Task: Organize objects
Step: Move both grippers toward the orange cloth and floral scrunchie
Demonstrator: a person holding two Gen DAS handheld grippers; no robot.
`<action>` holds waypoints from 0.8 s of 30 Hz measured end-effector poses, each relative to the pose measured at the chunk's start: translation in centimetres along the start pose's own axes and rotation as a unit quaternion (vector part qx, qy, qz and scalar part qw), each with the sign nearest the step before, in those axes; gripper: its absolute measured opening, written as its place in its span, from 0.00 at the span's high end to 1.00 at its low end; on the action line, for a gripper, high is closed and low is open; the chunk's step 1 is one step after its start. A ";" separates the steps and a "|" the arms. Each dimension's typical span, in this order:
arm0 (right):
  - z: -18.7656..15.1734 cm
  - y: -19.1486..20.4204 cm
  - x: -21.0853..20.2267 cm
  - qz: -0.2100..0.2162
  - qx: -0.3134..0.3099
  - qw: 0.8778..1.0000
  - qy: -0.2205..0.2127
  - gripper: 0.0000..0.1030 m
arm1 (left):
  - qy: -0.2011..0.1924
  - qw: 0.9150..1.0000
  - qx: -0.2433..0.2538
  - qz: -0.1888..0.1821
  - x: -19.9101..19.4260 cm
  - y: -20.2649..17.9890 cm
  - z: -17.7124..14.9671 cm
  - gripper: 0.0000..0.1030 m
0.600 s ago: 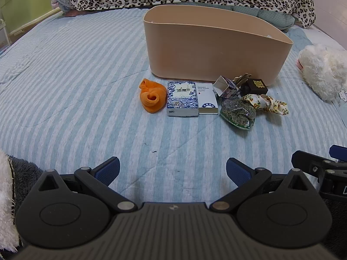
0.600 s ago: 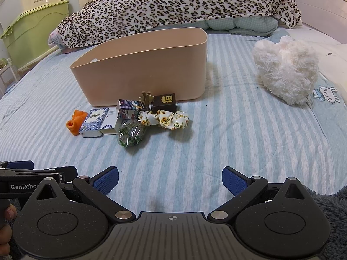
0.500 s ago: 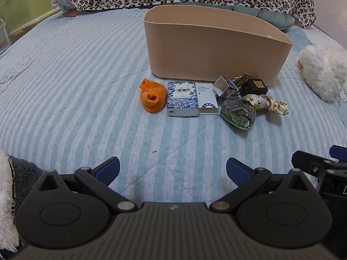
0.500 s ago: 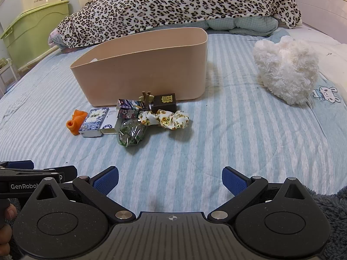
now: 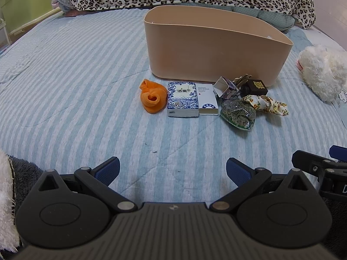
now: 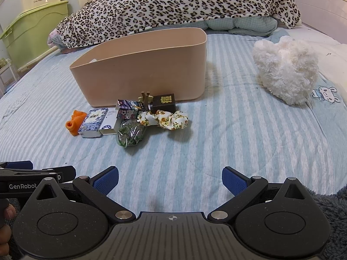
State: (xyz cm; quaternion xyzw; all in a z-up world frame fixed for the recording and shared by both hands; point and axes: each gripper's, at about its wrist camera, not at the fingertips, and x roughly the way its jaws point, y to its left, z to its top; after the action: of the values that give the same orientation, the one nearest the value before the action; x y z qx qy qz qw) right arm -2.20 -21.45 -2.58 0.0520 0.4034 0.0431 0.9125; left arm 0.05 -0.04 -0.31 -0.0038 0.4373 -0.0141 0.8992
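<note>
A beige bin point(image 5: 214, 49) point(image 6: 143, 73) stands on the striped bed. In front of it lie an orange cloth point(image 5: 151, 96) point(image 6: 74, 122), a blue-white tissue pack point(image 5: 182, 99) point(image 6: 93, 122), a white box point(image 5: 207, 99), a small patterned carton point(image 5: 227, 88) point(image 6: 129, 108), a dark box point(image 5: 257, 86) point(image 6: 164, 103), a bag of green herbs point(image 5: 238, 113) point(image 6: 130, 133) and a floral scrunchie point(image 5: 269, 104) point(image 6: 166, 119). My left gripper point(image 5: 172, 170) and right gripper point(image 6: 170, 177) are both open and empty, low over the bed, well short of the objects.
A fluffy white plush point(image 5: 323, 71) point(image 6: 286, 69) lies to the right of the bin. A leopard-print blanket point(image 6: 177, 6) is heaped at the far end of the bed. A green storage box point(image 6: 32, 30) stands off the bed at left. Grey fleece point(image 6: 334, 212) lies under my grippers.
</note>
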 end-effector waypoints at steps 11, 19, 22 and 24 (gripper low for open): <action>0.5 -0.4 -1.1 -0.006 -0.001 1.000 -0.004 0.00 | -0.004 1.000 0.002 0.004 -0.5 0.3 0.6 0.00; 1.3 -0.4 -1.3 -0.011 -0.009 1.000 -0.004 0.00 | -0.005 1.000 0.007 0.004 -0.4 0.5 1.4 0.00; 2.0 -0.3 -1.6 -0.018 -0.021 1.000 -0.008 0.00 | -0.003 1.000 0.015 0.005 -0.3 1.0 2.1 0.00; 2.6 -0.2 -1.7 -0.022 -0.028 0.999 -0.010 0.00 | -0.006 1.000 0.020 0.009 -0.4 1.4 2.7 0.00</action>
State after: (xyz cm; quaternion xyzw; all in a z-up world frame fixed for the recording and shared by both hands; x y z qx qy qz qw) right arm -1.41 -21.97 0.36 0.0180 0.3943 0.0333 0.9182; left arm 1.99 1.36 1.62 0.0178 0.4319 -0.0152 0.9016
